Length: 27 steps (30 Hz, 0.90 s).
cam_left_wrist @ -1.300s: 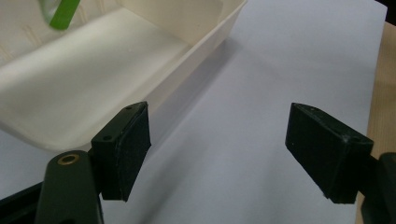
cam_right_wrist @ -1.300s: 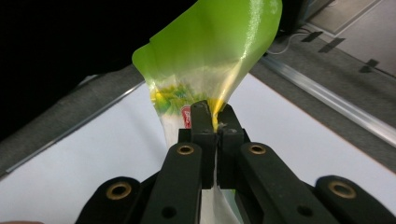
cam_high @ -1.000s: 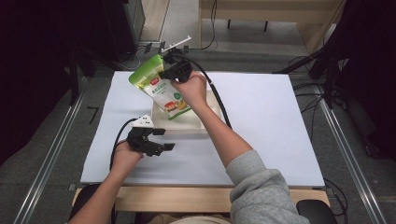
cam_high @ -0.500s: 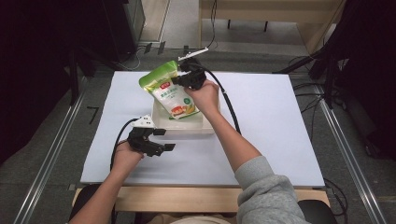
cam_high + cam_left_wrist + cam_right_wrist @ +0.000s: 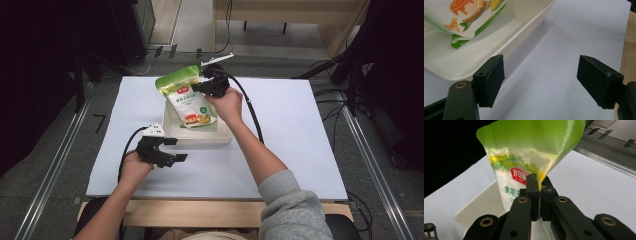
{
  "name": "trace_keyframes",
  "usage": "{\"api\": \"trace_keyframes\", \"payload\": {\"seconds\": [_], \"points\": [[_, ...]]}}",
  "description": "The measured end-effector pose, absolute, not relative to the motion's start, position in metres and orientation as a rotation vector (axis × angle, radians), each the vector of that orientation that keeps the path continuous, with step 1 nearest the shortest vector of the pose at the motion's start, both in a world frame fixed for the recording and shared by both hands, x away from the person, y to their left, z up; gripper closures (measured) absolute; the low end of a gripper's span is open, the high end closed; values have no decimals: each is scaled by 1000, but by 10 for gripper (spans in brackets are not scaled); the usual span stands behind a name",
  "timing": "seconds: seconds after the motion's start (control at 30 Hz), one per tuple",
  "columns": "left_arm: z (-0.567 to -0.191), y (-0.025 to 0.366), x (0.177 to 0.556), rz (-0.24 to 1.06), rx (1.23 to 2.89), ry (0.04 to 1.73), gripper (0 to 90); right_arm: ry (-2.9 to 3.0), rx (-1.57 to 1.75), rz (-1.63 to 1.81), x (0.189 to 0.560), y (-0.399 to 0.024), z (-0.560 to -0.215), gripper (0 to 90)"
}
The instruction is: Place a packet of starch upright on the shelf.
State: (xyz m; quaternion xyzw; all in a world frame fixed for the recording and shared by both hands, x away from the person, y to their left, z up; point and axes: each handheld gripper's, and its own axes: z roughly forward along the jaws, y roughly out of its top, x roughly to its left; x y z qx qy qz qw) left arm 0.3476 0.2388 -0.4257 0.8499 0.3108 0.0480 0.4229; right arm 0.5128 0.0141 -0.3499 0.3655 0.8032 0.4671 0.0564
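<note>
A: We've brought the pouch [image 5: 189, 99] down; its bottom now rests in the white tray [image 5: 223, 136], our right gripper [image 5: 206, 86] still pinching its edge.

B: (The left gripper [image 5: 172, 151] idles beside the tray, jaws spread.) We're nearly placed, so we release next.

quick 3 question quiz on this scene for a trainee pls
1. True or false: the right gripper has its jaws shut on the edge of the green and white pouch.
2. Where does the pouch's lower end sit? A) on the bare table B) in the white tray C) on the floor
3. How do the left gripper's jaws stand?

Key
1. True.
2. B; the lower end reaches into the tray.
3. Wide apart, nothing between them, over the white table cover beside the tray.
</note>
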Motion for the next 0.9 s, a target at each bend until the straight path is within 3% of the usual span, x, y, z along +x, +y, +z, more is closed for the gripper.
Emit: {"api": "trace_keyframes", "payload": {"seconds": [0.3, 0.67, 0.9], "points": [[-426, 238, 348, 121, 2126, 777, 227, 2421, 1210, 1435, 516, -13, -371, 873], [-427, 238, 348, 120, 2130, 780, 227, 2477, 1105, 1309, 506, -7, -369, 564], [-427, 237, 348, 114, 2132, 779, 227, 2471, 1099, 1326, 497, -19, -359, 494]]}}
